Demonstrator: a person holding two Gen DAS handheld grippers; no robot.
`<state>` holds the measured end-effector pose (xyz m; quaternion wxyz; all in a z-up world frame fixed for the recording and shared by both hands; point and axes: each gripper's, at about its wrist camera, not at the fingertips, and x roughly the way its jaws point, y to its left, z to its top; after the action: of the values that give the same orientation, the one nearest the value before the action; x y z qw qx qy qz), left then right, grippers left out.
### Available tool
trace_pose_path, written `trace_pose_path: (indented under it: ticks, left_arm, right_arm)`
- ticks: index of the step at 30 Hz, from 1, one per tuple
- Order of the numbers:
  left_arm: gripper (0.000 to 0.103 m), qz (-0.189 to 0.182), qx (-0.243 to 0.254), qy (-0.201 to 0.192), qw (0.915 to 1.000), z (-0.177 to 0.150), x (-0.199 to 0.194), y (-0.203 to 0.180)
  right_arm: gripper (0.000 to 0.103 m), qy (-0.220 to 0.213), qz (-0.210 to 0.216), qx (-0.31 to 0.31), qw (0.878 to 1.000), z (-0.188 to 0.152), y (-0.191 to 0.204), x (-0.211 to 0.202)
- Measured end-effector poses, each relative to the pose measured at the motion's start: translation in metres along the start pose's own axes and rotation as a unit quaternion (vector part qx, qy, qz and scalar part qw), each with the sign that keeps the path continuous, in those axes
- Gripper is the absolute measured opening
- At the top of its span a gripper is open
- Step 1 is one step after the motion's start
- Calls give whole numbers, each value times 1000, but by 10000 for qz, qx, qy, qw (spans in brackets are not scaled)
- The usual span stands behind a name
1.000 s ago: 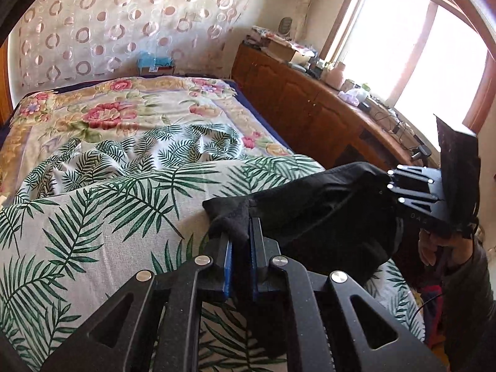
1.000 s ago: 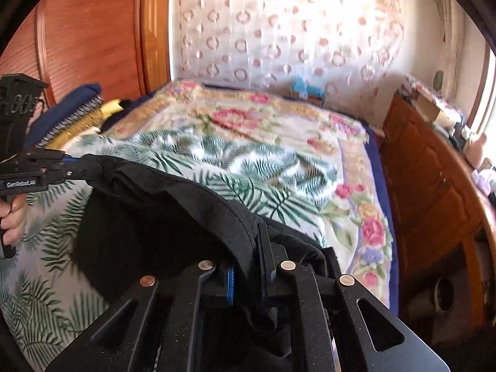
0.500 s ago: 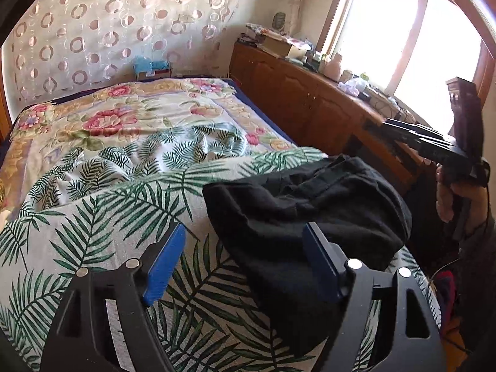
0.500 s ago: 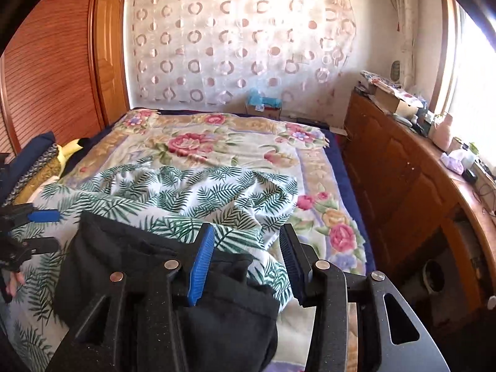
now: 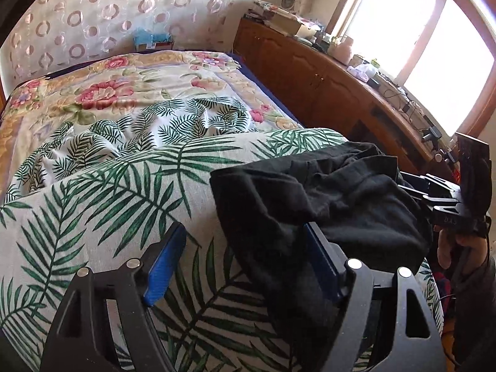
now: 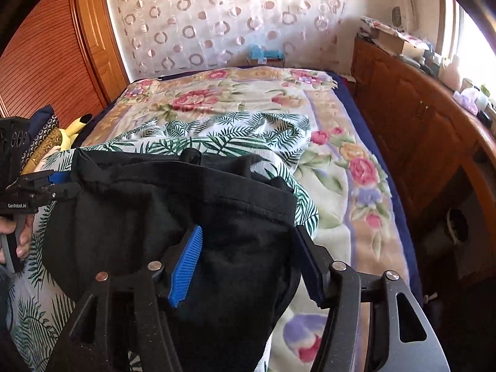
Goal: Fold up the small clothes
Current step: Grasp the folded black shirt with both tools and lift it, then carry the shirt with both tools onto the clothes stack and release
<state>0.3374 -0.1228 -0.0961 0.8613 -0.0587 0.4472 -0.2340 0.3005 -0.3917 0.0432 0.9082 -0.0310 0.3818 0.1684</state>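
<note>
— Since a second ago both pinches on the black garment are let go: the left gripper is spread wide, and the right gripper's jaws have just been opening further, with cloth between them but not pressed.

— Is anything clamped now?

— Nothing is seen clamped. In the left wrist view the blue pad at lower centre is held clear over the palm-leaf sheet, while the other finger is partly draped by the garment's edge. In the right wrist view the blue ribbed pad is set against the dark fabric at lower centre, and a gap is kept at the far finger.

— Where is the garment placed?

— It is laid in a loose, rumpled heap on the palm-leaf sheet, at the lower right of the left wrist view and the lower left of the right wrist view. Beyond it the floral bedspread is spread toward the patterned curtain. A wooden cabinet is seen along the right edge, below the bright window.
</note>
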Motion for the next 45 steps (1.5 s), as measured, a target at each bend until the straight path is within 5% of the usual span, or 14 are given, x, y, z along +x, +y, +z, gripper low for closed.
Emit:
trace_pose_path:
  ticks: [9, 12, 19, 23, 35, 45]
  left_arm:
    - [57, -126, 101, -60, 9999, 1, 5, -6]
    - [43, -292, 96, -11, 9995, 1, 6, -7]
    - [39, -397, -1, 11, 9992, 4, 8, -7]
    - [15, -462, 106, -25, 9989, 4, 0, -14]
    - [13, -579, 505, -1359, 9877, 6, -115, -47]
    - [13, 283, 256, -2013, 9788, -19, -214, 13]
  right_arm:
    - [67, 110, 556, 323, 9979, 5, -7, 8]
    - [53, 36, 575, 153, 9982, 3, -3, 8]
    - [23, 32, 864, -26, 9963, -2, -4, 13]
    - [18, -20, 827, -151, 9965, -3, -3, 10]
    - [16, -1065, 601, -663, 9903, -1, 36, -54]
    - [16, -1338, 1180, -1497, 9725, 30, 113, -61]
